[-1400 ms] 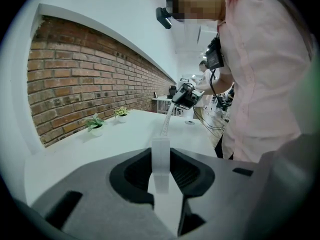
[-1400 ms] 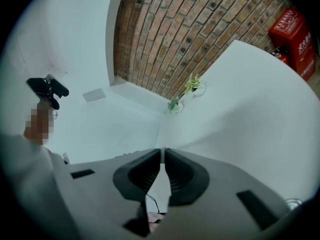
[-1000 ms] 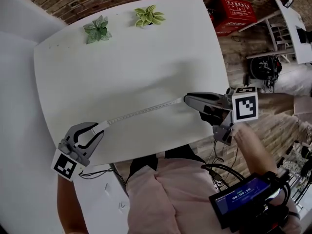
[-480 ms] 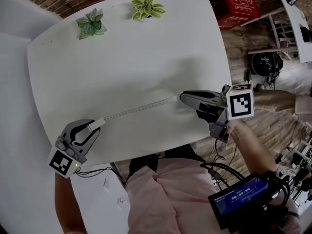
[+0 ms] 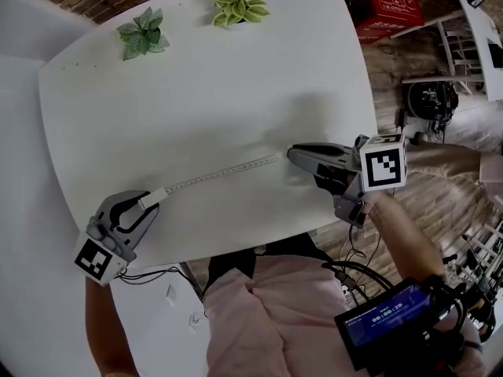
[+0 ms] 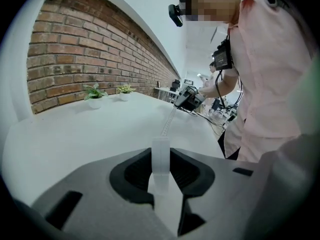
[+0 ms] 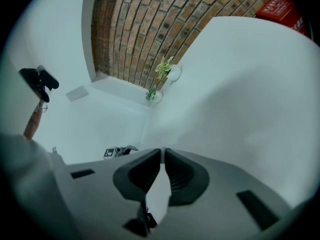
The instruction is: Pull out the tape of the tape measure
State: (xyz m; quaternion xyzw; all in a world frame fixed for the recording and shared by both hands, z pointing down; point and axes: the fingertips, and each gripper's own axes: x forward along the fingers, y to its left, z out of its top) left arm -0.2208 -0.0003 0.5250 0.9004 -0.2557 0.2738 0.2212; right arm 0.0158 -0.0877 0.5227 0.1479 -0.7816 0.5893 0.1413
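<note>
A white tape measure case (image 5: 152,198) sits between the jaws of my left gripper (image 5: 149,203), which is shut on it near the table's front left edge. The pale tape (image 5: 222,173) runs from the case across the table to my right gripper (image 5: 291,154), whose jaws are pinched on the tape's end. In the left gripper view the case (image 6: 160,156) stands upright between the jaws of the left gripper (image 6: 161,153), and the tape (image 6: 167,125) leads away to the right gripper (image 6: 188,98). In the right gripper view, the right gripper (image 7: 162,153) has its jaws nearly together.
Two small potted plants (image 5: 141,34) (image 5: 240,7) stand at the far edge of the white table (image 5: 204,93). A red crate (image 5: 389,8) and chairs are on the floor to the right. The person's torso is close to the table's front edge (image 5: 259,246).
The left gripper has drifted slightly left and toward the front edge with the case. The tape between the grippers looks a little longer. The right gripper has barely shifted.
</note>
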